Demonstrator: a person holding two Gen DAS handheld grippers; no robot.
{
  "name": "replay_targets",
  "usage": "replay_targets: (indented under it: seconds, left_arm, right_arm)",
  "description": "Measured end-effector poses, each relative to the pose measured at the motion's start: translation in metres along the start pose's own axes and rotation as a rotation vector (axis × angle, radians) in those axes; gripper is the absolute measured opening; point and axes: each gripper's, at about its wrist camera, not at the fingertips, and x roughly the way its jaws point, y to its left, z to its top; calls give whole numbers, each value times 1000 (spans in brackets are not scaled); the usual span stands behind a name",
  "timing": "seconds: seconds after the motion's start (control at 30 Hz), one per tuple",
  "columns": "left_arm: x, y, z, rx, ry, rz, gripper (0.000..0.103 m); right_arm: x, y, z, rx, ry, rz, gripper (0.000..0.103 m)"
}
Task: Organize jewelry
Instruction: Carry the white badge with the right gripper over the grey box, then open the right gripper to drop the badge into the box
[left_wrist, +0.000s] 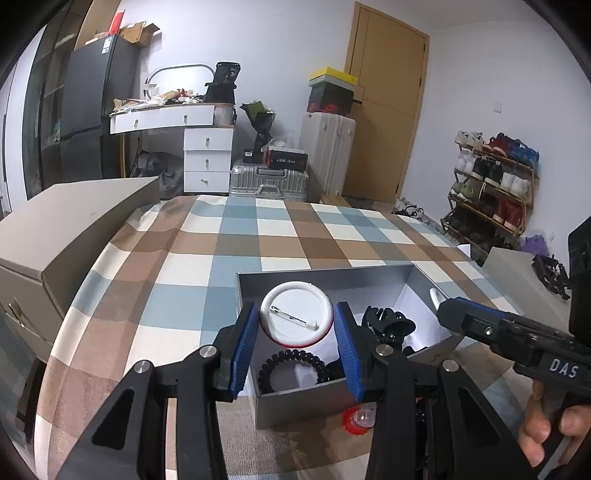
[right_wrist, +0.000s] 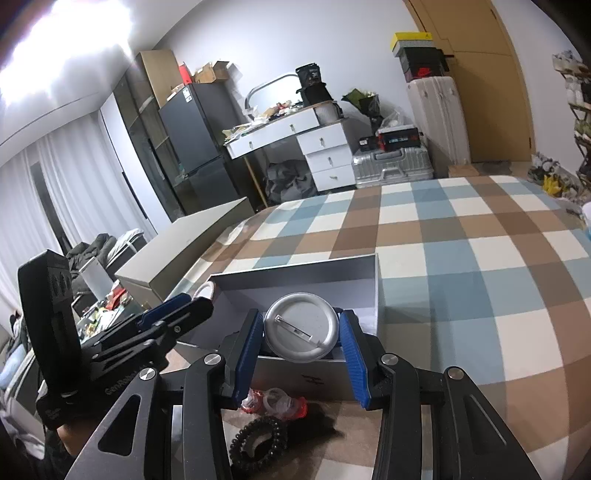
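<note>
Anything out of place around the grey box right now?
Yes. A red-and-clear trinket and a black coil hair tie lie on the table in front of the grey box, outside it. Nothing looks spilled or broken.

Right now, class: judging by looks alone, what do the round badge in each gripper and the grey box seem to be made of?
Left gripper's badge: glossy white back, likely plastic or painted tin, with a shiny wire pin. Right gripper's badge: dull grey, metal-looking back. Grey box: probably matte cardboard, with thin straight walls and sharp folded corners.

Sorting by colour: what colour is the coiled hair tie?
Black. The coiled hair tie shows best in the right wrist view.
</note>
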Motion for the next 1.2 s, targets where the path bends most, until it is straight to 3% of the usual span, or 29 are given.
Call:
replay_targets:
  seconds: [0.9, 1.2]
  left_arm:
    - [-4, -15, -1, 85, -46, 28, 36]
    - [-2, -15, 0, 84, -37, 36, 36]
  right_arm:
    - [0, -1, -5, -20, 3, -13, 42]
    - [-6, 0, -5, -34, -3, -28, 50]
